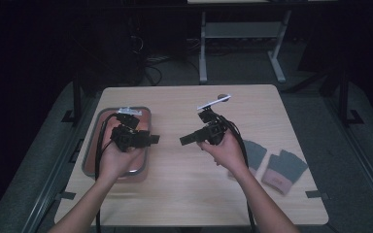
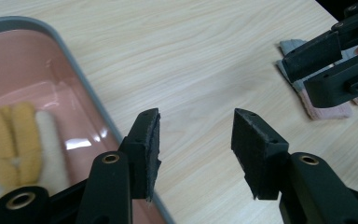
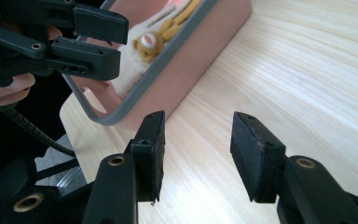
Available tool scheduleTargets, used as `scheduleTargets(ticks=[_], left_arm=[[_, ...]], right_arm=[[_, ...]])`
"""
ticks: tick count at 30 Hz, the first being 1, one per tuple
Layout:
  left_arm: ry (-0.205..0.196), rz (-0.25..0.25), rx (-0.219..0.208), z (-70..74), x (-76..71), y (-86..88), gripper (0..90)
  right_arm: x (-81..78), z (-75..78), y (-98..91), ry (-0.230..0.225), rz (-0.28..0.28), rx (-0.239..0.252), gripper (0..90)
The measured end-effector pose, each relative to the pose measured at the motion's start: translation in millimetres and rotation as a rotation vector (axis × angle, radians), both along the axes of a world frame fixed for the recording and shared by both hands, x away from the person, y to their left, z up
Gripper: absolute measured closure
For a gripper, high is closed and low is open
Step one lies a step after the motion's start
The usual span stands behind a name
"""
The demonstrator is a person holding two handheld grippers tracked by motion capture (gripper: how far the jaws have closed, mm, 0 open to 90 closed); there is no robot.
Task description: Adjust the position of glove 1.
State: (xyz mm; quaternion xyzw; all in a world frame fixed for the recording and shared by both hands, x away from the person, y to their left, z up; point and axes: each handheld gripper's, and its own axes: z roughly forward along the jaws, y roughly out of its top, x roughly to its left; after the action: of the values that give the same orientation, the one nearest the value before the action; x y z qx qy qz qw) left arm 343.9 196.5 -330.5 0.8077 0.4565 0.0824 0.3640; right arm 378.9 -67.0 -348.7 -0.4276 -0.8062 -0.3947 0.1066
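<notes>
Pink tray (image 1: pixel 91 145) at nine o'clock holds, we think, soft socks (image 2: pixel 14 140); both grippers (image 2: pixel 196 140) (image 3: pixel 196 144) spread, empty; pinch mid-fold.

A pink, grey-rimmed tray (image 1: pixel 144 115) is sitting at the counter's left, holding yellow-and-white fabric pieces (image 2: pixel 14 140); grey-and-pink fingerless gloves (image 1: pixel 284 170) are lying right.

**Where the three cams sit**

High view hangs above the person's side, looking forward and down over the whole wooden table (image 1: pixel 184 194). Left gripper view sits low and close, facing across the tabletop toward the gloves (image 2: pixel 307 100). Right gripper view looks back at the pink tray (image 3: pixel 191 79). All share tray and tabletop.
</notes>
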Motion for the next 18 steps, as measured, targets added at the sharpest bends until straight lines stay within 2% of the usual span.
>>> scheduleTargets(ticks=[4, 6, 11, 18], left_arm=[[0.004, -0.012, -0.007, -1.3, -0.2, -9.6, 51.1], [-0.001, -0.023, -0.029, -2.0, -1.0, -16.3, 50.9], [0.002, -0.042, -0.034, -3.8, -2.3, -26.9, 50.4], [0.002, -0.077, -0.041, -8.3, -3.4, -49.0, 49.6]], right_arm=[[-3.4, -0.7, -10.4, -0.001, -0.017, -0.005, 54.7], [-4.9, -1.8, -16.4, 0.001, -0.027, -0.004, 54.2], [-7.4, -5.3, -29.7, 0.006, -0.05, -0.016, 53.8], [-13.8, -11.2, -60.0, 0.015, -0.093, -0.02, 53.7]])
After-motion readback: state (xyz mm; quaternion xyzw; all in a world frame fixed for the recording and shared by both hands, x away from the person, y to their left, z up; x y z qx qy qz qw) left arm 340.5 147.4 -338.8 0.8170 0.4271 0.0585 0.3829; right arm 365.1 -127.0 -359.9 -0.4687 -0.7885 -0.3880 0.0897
